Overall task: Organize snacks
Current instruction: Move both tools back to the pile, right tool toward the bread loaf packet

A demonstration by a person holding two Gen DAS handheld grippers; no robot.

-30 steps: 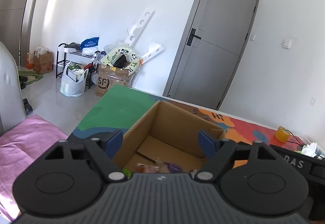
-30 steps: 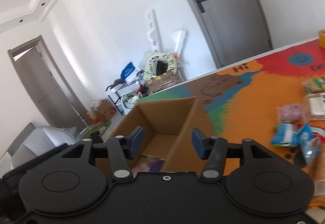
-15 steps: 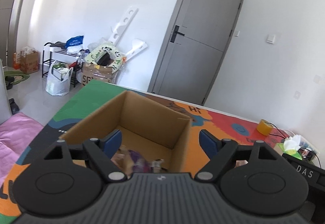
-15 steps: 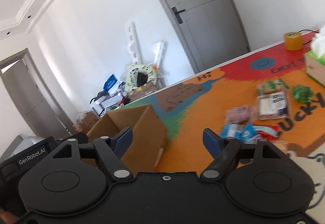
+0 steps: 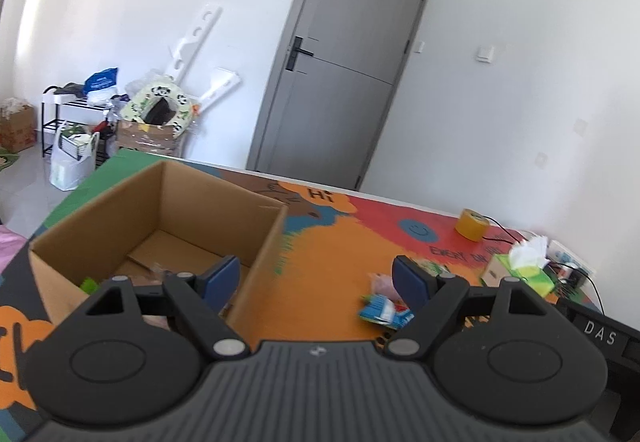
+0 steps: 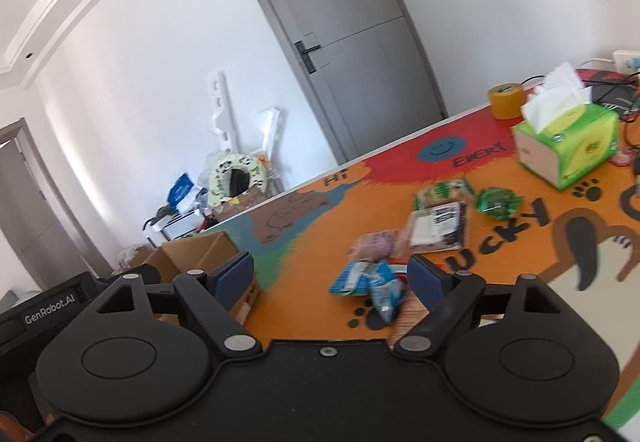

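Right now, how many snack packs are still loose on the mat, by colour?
Blue: 2
Pink: 1
Green: 2
Clear with black label: 1
Total: 6

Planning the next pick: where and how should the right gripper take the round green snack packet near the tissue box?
Probably from above, jaws across the green packet's puffed middle. It lies flat and apart from the tissue box. The right gripper is empty, its jaws opening.
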